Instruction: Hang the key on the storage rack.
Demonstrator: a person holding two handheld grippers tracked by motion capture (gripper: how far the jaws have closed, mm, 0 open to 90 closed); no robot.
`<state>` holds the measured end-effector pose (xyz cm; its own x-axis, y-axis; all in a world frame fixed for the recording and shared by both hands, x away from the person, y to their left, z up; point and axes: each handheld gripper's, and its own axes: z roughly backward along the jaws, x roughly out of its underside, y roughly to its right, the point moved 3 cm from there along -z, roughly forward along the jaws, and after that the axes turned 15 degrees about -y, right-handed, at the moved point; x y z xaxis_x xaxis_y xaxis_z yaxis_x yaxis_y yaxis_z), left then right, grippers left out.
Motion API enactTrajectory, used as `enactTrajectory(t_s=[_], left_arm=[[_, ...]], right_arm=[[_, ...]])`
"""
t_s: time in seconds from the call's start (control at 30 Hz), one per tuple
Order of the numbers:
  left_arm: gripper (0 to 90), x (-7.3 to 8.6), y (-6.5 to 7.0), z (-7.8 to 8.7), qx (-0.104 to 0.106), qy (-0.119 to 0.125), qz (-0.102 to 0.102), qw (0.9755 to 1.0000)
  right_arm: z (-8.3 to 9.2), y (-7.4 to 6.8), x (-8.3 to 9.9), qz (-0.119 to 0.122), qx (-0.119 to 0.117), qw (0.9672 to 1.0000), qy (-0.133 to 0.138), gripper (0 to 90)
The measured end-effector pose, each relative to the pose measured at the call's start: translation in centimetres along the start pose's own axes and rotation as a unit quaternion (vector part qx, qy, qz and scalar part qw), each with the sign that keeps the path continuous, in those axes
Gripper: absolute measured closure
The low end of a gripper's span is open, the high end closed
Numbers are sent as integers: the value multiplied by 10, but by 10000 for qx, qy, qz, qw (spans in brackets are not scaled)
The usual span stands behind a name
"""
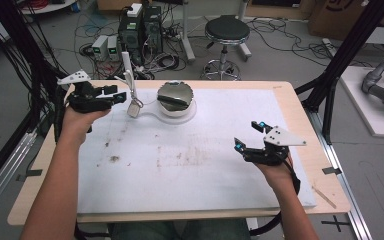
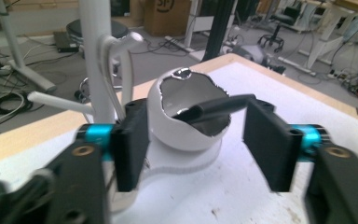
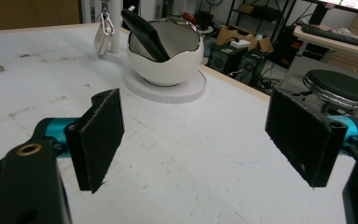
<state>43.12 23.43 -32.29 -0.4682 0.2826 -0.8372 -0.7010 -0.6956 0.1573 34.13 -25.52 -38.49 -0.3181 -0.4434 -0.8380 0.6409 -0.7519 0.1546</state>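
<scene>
Found a slim white branched stand (image 1: 127, 70) upright at the far left of the white-covered wooden worktop (image 1: 180, 170), pole thin and smooth, short curved arms off its sides. Saw a small pale tag (image 1: 134, 107) hung from one arm on a silver clip, squarish and glossy, low beside the pole and just above the flat white base. Noted on the same base, just right of the pole, a white egg-shaped bowl (image 1: 176, 100) with a jagged, cracked-shell rim and a shiny silver inside. Saw a slim black bar-shaped object (image 1: 172, 101) leaned inside it, one end out over the rim; could not tell what it was. Found the left claw (image 1: 120, 95) level and just left of the stand, jaws apart, nothing between the pads, tips near the pole and the tag but not touching either. Confirmed in the left gripper view the same left claw (image 2: 196, 144) open, with the bowl (image 2: 186, 126) beyond the gap and the pole (image 2: 95, 60) behind the left pad. Found the right claw (image 1: 246, 134) well apart from all this, over the worktop's right side, jaws wide and empty. Saw from the right gripper view that claw (image 3: 193, 140) spread over bare, lightly smudged worktop, with the tag (image 3: 103, 35) and the bowl (image 3: 163, 60) far ahead.
</scene>
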Motion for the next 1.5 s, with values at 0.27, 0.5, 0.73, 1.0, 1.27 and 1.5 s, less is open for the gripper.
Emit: enactTrajectory(t_s=[0.27, 0.5, 0.73, 1.0, 1.27, 1.5], left_arm=[[310, 32, 38, 11, 273, 67, -291, 9992], [243, 61, 56, 15, 431, 15, -551, 9975], [223, 72, 57, 13, 329, -55, -522, 9981], [221, 76, 63, 6, 399, -162, -616, 9972], [221, 78, 62, 1, 396, -223, -601, 9972], [221, 79, 61, -1, 395, -229, -597, 9972]], right_arm=[[1, 4, 2, -27, 15, 10000, -1, 198], [-1, 6, 5, -37, 53, 9999, -85, 197], [-5, 5, 8, -64, 42, 9997, -220, 198], [-5, 5, 12, -103, 48, 9996, -248, 197], [-5, 9, 13, -155, 45, 9996, -225, 197], [-4, 10, 14, -179, 56, 9996, -219, 197]])
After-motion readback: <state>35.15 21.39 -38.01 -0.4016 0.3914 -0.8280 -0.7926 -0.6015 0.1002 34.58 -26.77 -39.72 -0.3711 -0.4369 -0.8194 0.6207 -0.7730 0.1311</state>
